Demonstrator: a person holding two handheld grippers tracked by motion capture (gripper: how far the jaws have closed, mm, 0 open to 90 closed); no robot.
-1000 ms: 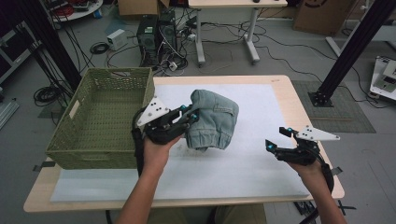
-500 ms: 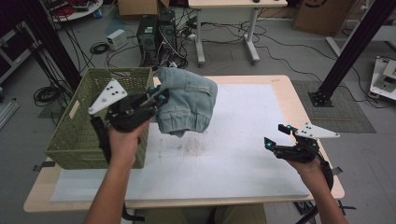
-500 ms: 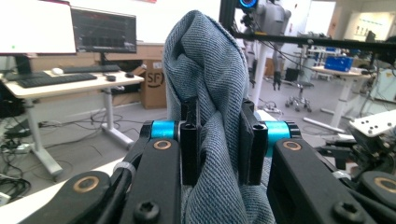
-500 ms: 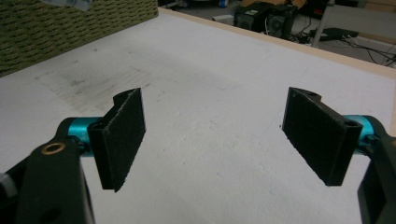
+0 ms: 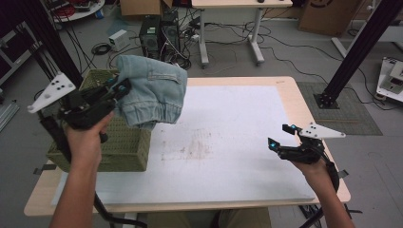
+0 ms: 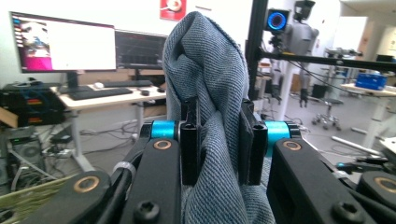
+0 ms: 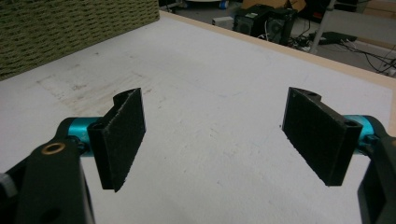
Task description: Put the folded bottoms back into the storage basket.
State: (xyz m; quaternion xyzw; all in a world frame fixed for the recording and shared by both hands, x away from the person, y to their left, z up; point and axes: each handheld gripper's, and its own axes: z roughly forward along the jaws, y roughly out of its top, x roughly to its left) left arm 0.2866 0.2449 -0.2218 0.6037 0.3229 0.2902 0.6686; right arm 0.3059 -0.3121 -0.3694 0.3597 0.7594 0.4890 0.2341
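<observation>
Folded light-blue denim shorts (image 5: pixel 151 90) hang in the air over the right rim of the green woven basket (image 5: pixel 121 149), with my left gripper (image 5: pixel 121 88) shut on them. In the left gripper view the denim (image 6: pixel 210 84) bulges up between the two black jaws of that gripper (image 6: pixel 219 140). My right gripper (image 5: pixel 280 137) hovers low over the white mat (image 5: pixel 228 137) at the right, open; in the right gripper view its pads (image 7: pixel 123 137) stand wide apart around bare mat (image 7: pixel 210 107).
The basket sits at the table's left end, its woven wall (image 7: pixel 70 28) showing in the right gripper view. The wooden table edge (image 5: pixel 290 83) frames the mat. Beyond the table are desks, computer towers (image 5: pixel 161 33), cables and a black frame post (image 5: pixel 361 47).
My left gripper has carried the denim shorts up and to the left, from the mat's middle to above the basket's rim. The right gripper has stayed in place, open.
</observation>
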